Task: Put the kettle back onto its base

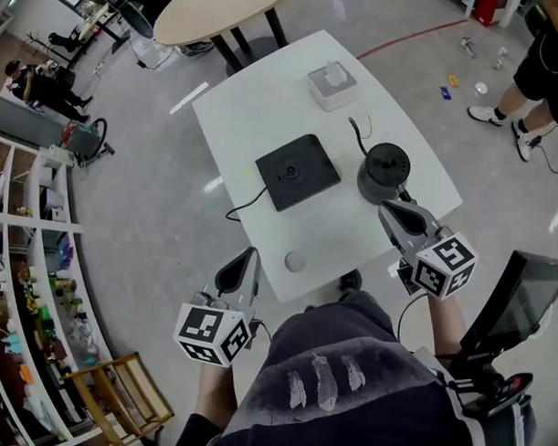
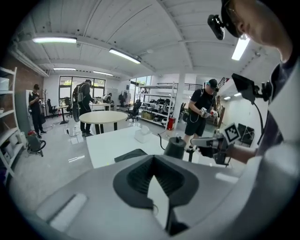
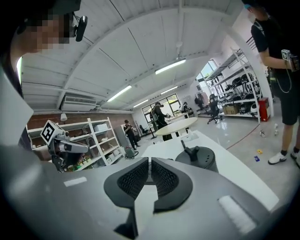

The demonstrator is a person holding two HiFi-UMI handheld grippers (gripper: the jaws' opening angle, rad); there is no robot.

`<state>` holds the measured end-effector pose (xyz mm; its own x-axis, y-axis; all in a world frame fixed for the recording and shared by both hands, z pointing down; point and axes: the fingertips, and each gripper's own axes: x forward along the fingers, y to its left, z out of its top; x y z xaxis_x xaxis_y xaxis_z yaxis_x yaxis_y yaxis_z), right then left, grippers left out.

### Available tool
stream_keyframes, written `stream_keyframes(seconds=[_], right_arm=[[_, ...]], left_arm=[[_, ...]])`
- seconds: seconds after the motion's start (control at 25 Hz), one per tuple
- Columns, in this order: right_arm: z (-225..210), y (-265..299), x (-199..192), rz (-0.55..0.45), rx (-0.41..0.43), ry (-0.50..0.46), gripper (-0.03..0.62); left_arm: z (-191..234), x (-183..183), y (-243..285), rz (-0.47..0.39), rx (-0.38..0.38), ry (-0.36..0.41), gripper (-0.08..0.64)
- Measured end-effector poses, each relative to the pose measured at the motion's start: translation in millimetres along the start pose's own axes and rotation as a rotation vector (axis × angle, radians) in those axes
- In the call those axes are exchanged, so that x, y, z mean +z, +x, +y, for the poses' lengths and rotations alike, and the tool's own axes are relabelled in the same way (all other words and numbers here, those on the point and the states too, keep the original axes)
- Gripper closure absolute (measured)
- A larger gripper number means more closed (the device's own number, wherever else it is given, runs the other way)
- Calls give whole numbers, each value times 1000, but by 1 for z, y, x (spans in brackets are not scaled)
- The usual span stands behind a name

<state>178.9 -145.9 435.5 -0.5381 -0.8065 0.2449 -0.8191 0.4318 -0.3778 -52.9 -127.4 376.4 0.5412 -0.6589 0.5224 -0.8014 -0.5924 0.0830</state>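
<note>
My right tool (image 1: 393, 212) was all but pressed together with nothing between its jaws. It hung just short of the kettle (image 1: 384, 171), a little right of the middle of the head view. My left tool (image 1: 248, 260) was together and empty too, low in that frame, off the near edge of the table (image 1: 256, 99). The kettle stood on the table's right part, close to its right edge. It was apart from the base (image 1: 297, 171), which lay bare at the centre of the frame. The first risk I saw was my own tool: if it went in without its jaws parted, it would only shove the kettle, and a shove that way could push it toward the right edge and off. In the right gripper view the kettle sat just right of the jaw line, its lid knob (image 3: 193, 151) standing up. A grip taken there or too low on the handle might let the body swing and tip when lifted. Setting it down was the next worry. If it landed off the round contact in the middle of the base, it would sit crooked or slide the base. The base's cord (image 1: 246, 207) ran toward the left edge of the table and could drag or snag. The white box (image 1: 333, 85) at the top of the frame was well clear of all this.
</note>
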Motion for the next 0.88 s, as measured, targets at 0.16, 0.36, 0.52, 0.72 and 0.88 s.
stream_keyframes(seconds=[0.16, 0.36, 0.52, 0.72, 0.88], right_arm=[[-40, -3, 7, -82, -51, 2, 490], [-78, -22, 17, -194, -165, 0, 341], [-92, -22, -4, -105, -182, -41, 255], [-96, -13, -46, 78, -203, -94, 229], [-102, -8, -74, 182, -256, -104, 229]], left_arm=[[-12, 1, 21, 43, -2, 45, 560], [-19, -1, 44, 79, -25, 75, 560], [-21, 0, 64, 78, -67, 103, 560], [-15, 8, 75, 45, -114, 111, 560], [-4, 20, 75, 19, -127, 93, 560]])
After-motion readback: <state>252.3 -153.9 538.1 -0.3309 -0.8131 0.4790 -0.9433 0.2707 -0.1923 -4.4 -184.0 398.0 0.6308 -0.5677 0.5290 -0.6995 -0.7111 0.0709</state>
